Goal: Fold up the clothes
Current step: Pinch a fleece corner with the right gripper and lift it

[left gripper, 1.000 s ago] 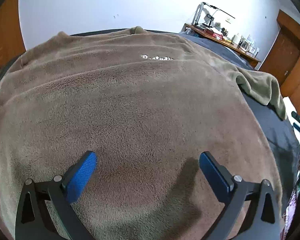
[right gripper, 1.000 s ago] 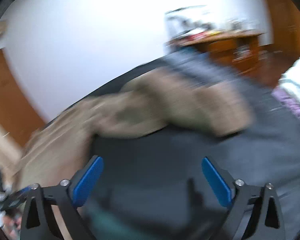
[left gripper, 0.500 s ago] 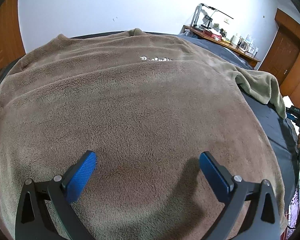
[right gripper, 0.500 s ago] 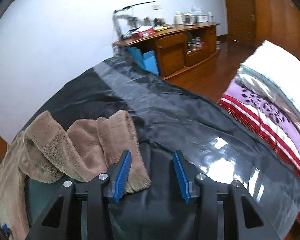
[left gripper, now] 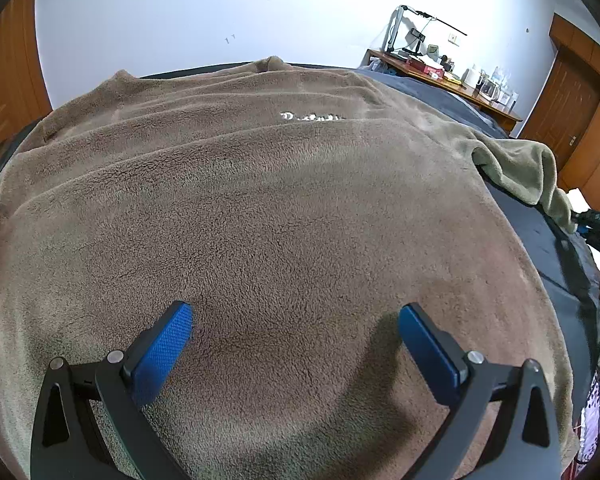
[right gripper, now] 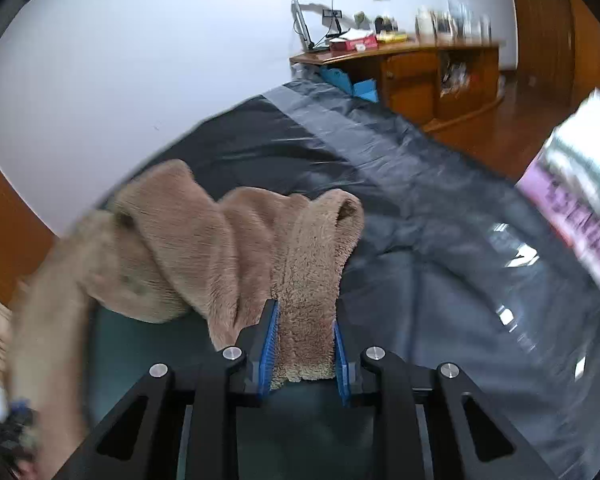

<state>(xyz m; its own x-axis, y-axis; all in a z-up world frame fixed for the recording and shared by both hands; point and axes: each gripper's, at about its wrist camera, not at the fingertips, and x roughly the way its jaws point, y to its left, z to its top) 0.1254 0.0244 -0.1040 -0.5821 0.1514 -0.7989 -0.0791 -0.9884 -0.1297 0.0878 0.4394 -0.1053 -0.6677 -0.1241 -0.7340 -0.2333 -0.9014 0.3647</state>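
On my left camera a brown fleece sweatshirt (left gripper: pixel 268 208) lies spread flat over the dark bedsheet (left gripper: pixel 540 240), its pile short, nubby and matted, with pale embroidered lettering (left gripper: pixel 312 117) near the chest. My left gripper (left gripper: pixel 296 344) hangs just above the hem area, its blue textured pads (left gripper: pixel 164 344) spread wide and gripping nothing. To the right, the sweatshirt's sleeve (right gripper: pixel 312 280) runs out onto the slick, glossy sheet, its cuff (right gripper: pixel 348 208) a rounded open tube. My right gripper (right gripper: pixel 306 344) has just been closing and now pinches the fluffy sleeve between its pads. A wooden desk (right gripper: pixel 420 72) stands by the white wall.
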